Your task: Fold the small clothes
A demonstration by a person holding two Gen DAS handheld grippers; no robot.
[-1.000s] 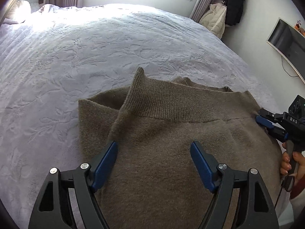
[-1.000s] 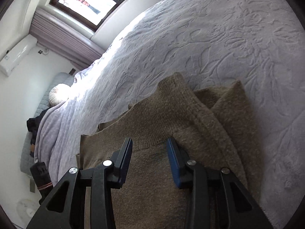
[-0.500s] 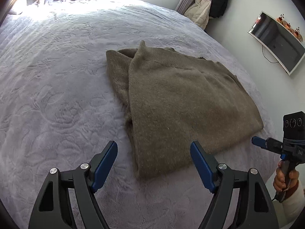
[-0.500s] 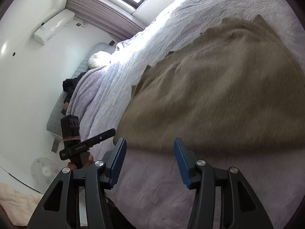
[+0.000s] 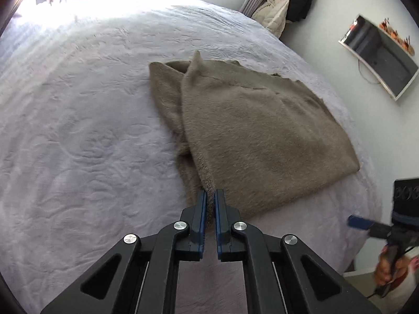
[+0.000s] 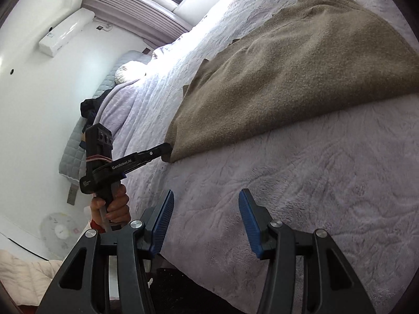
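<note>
A brown knitted sweater (image 5: 251, 130) lies folded on the white bedspread (image 5: 78, 130). My left gripper (image 5: 210, 198) is shut on the sweater's near corner, with the fabric pinched between its blue pads. The right wrist view shows the same sweater (image 6: 301, 73) and the left gripper (image 6: 165, 149) biting its corner, held by a hand (image 6: 115, 206). My right gripper (image 6: 205, 214) stands open over bare bedspread (image 6: 314, 183), short of the sweater's near edge, with nothing between its fingers. It also shows at the right edge of the left wrist view as the right gripper (image 5: 358, 221).
A wall-mounted screen (image 5: 379, 55) and hanging coats (image 5: 288, 5) are on the right. A pillow (image 6: 128, 70), a wall air conditioner (image 6: 65, 32) and a floor fan (image 6: 59, 230) lie to the left. The bed's edge runs just under my right gripper.
Both grippers drew back from the sweater's neck end to its near edge. The left gripper then shut on the near corner. The right gripper's jaws widened and stayed open.
</note>
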